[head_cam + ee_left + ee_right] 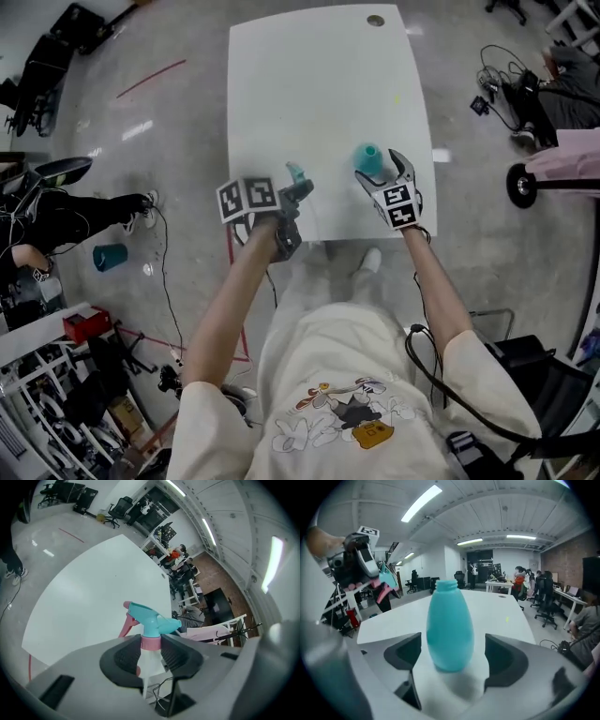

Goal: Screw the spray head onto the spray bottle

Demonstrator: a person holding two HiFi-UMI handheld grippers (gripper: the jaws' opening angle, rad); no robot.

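The teal spray bottle stands upright on the white table, right of the frame's centre in the head view and close to the table's near edge. Its neck is open and bare, and its wall is opaque, so whether anything is inside cannot be told. The right gripper sits around the bottle with its claw wide: in the right gripper view a dark pad stands off each side of the bottle, with a gap of table showing on both sides. The spray head, teal with a pink collar and a pink trigger, is clamped in the left gripper; the pads press on its collar and the white stem below it, and it is held in the air just left of the bottle, apart from it. A small round grommet lies at the table's far edge, at the top of the frame. On the grey floor to the left are a teal cup and a red line. At the upper right, cables lie in a tangle.
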